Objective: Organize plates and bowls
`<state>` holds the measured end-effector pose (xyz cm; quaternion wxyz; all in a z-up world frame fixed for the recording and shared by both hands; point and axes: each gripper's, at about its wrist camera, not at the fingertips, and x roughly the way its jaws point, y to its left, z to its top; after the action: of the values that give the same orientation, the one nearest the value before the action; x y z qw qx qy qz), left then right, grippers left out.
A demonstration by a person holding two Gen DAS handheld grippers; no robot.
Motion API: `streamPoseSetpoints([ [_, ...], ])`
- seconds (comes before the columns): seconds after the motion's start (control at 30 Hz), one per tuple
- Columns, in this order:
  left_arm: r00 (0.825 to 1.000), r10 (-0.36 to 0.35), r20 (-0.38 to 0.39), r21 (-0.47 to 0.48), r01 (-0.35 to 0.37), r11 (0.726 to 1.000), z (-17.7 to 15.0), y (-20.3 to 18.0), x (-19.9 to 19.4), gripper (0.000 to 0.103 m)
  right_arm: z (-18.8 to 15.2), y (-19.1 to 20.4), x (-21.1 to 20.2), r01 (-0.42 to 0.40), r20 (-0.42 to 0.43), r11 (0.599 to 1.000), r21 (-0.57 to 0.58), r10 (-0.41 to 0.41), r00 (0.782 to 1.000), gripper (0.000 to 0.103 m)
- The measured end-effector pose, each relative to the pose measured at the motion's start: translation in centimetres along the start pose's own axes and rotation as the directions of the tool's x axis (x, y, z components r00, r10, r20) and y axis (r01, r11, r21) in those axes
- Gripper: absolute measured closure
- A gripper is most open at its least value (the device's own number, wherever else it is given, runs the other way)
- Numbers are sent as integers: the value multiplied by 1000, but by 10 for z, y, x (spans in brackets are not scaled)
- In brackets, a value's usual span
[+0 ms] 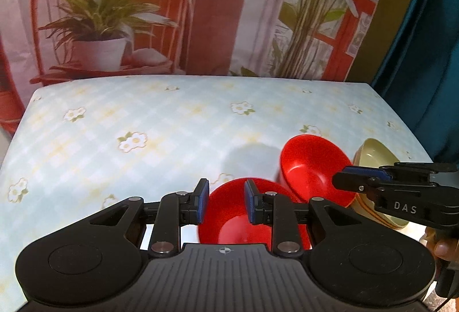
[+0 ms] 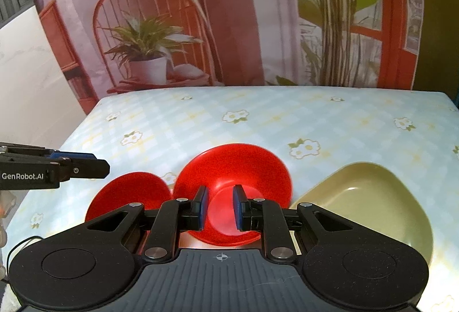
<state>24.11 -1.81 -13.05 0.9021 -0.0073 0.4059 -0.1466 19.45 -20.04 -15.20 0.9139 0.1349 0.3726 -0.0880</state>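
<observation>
**A:** At the left end of the flowered tablecloth (image 2: 258,117), what sits under your left gripper (image 1: 225,204)?

**B:** The first red bowl (image 2: 129,194), near the front edge. Your pads stand a little apart with its red inside showing through the gap, so they are pinching nothing.

**A:** And just right of it?

**B:** The second red bowl (image 2: 235,168), its rim up against the first one. Your right gripper (image 2: 220,207) hangs over its near side. The jaws are narrowly parted and clamp on nothing.

**A:** What crowds you on the far right?

**B:** An olive bowl (image 2: 367,206), just beside the second red one; I cannot tell whether they touch. The rest of the cloth lies bare to the printed backdrop (image 2: 149,54) of a chair and potted plants.
</observation>
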Motion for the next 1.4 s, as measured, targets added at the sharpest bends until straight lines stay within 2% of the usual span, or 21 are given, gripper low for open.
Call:
streamPoseSetpoints([
  [0.4, 998, 52, -21, -71, -53, 996, -18, 31, -2, 75, -8, 23, 5, -37, -8, 999, -14, 37, 999, 85],
  [0.7, 999, 7, -47, -94, -11, 996, -27, 30, 8, 75, -14, 45, 10, -57, -31, 997, -46, 56, 998, 85],
  [1.07, 997, -18, -74, -65, 13, 998, -34, 25, 18, 75, -36, 48, 7, -66, -71, 998, 9, 66, 995, 85],
  [1.4, 995, -54, -85, -70, 48, 996, -38, 25, 25, 75, -39, 47, 18, -70, -94, 997, 45, 74, 993, 84],
])
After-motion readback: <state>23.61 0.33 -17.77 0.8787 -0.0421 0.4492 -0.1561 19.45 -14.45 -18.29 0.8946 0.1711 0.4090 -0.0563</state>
